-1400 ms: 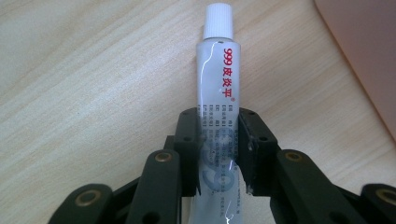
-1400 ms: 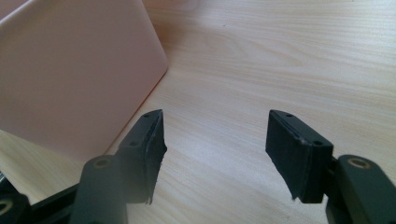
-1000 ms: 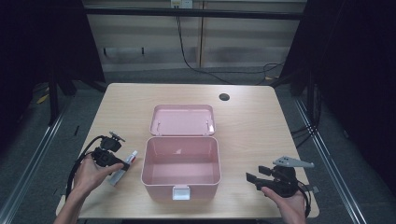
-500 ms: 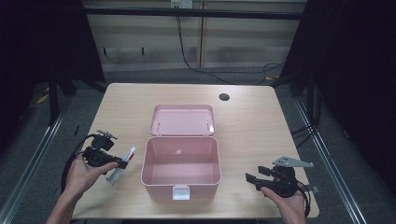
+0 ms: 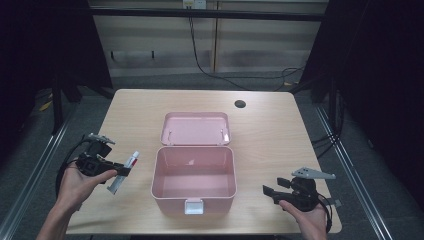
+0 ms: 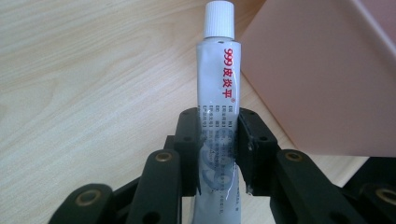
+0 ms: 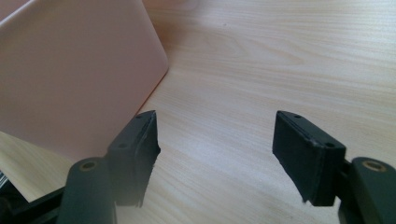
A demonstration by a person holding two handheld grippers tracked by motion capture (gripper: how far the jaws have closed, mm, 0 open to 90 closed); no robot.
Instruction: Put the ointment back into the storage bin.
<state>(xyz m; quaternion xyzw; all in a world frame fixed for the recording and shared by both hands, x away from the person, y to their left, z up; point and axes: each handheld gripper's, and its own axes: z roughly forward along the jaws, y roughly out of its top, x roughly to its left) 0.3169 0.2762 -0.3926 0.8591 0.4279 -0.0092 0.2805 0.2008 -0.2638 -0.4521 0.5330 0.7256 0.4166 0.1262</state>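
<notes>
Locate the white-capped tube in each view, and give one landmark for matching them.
High view: tube at lower left, held in the left gripper, just left of the pink box.
Left gripper view: tube upright at centre, clamped between the black jaws, cap at the top edge.
Right gripper view: not in it.
Shared landmark: the pink box.

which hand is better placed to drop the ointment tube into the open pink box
Left. The left hand-held gripper is shut on the white-capped grey ointment tube, right beside the open pink plastic box. The right hand-held gripper has just been opening with nothing between its jaws, on the box's other side.
</notes>
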